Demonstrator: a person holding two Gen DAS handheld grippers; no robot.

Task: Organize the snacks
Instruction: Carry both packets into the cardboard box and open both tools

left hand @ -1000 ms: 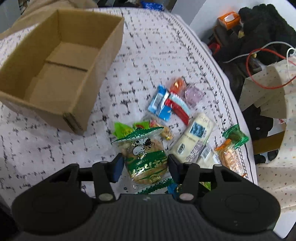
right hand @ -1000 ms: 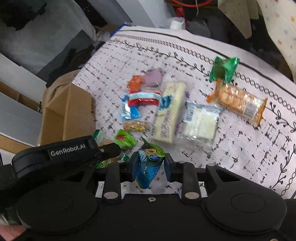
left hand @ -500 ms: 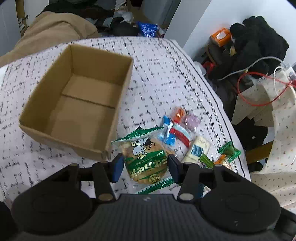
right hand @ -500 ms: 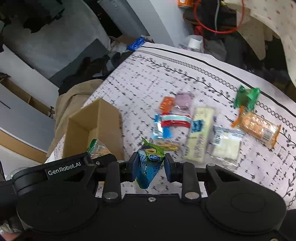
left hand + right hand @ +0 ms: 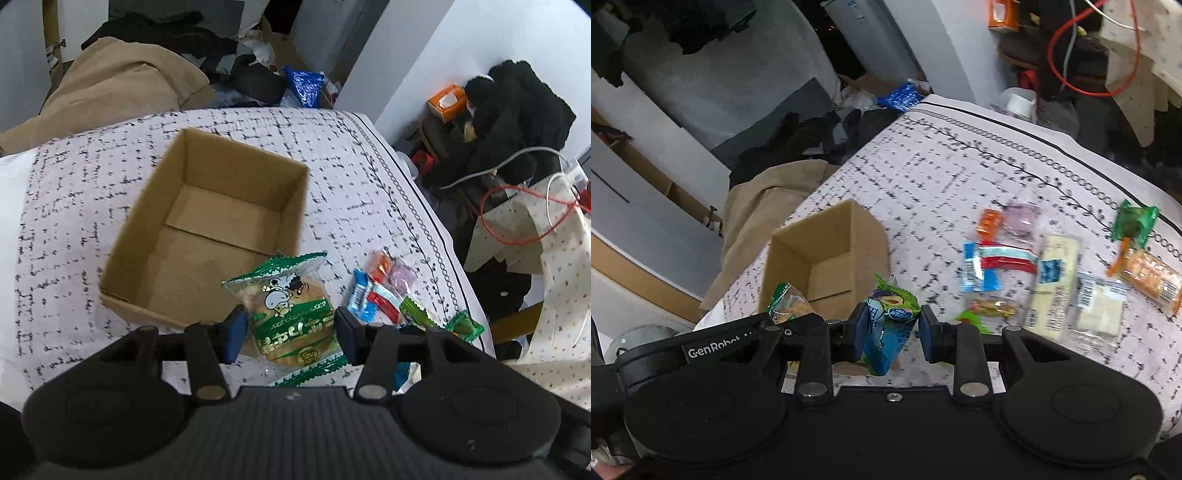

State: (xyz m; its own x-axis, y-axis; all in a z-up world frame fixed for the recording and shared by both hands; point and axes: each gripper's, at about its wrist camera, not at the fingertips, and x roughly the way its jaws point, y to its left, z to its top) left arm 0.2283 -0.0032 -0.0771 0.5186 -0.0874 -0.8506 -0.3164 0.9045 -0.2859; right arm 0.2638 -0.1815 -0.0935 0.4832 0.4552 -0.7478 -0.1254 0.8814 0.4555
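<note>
My left gripper (image 5: 288,328) is shut on a green cake packet with a cow on it (image 5: 288,306), held above the near right corner of an open, empty cardboard box (image 5: 207,236). My right gripper (image 5: 890,326) is shut on a small blue and green snack packet (image 5: 888,328), held in the air near the box (image 5: 827,254). The left gripper with its packet (image 5: 786,302) shows at the left of the right wrist view. Several loose snacks (image 5: 1049,280) lie on the tablecloth to the right of the box; some also show in the left wrist view (image 5: 376,291).
The table has a white patterned cloth (image 5: 351,177) whose right edge drops off to clutter: black clothes (image 5: 517,107), a red cable (image 5: 524,218), an orange tissue box (image 5: 445,101). A tan coat (image 5: 118,85) lies beyond the far edge.
Both grippers have risen and drawn back from the snack pile, carrying their packets toward the box. The box now sits nearer the middle of both views.
</note>
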